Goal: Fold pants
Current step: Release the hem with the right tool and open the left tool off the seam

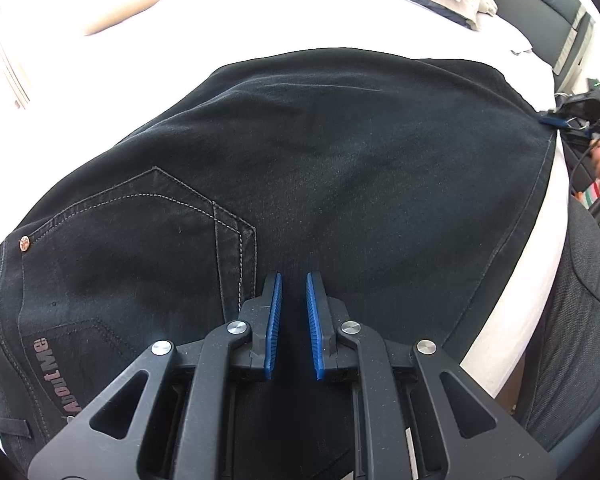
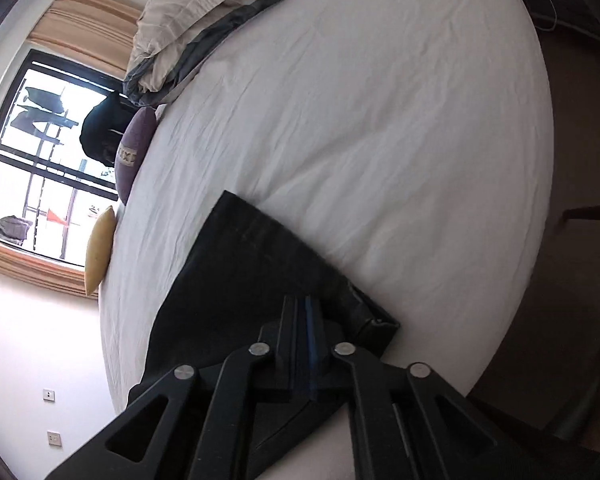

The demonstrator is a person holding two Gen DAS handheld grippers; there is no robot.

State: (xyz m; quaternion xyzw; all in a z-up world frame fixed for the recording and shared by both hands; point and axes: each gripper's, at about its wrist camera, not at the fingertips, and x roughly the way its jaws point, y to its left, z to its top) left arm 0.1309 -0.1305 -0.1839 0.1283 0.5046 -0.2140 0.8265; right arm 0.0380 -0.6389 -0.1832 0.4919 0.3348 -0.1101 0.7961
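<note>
Black jeans (image 1: 320, 160) lie spread on the white bed sheet (image 1: 300, 16), with a back pocket and brand patch at the left. My left gripper (image 1: 294, 280) is over the jeans' near middle, its blue pads a narrow gap apart with dark cloth between them. My right gripper (image 2: 302, 304) is shut on the jeans' leg end (image 2: 260, 256) and holds it at the bed's edge. It also shows far right in the left wrist view (image 1: 556, 120), at the jeans' right corner.
A folded beige and grey blanket (image 2: 188, 16) lies at the bed's far end. A purple cushion (image 2: 134, 152) and a yellow cushion (image 2: 98, 248) lean by the window (image 2: 40, 152). A dark chair (image 1: 580, 280) stands beside the bed's near right edge.
</note>
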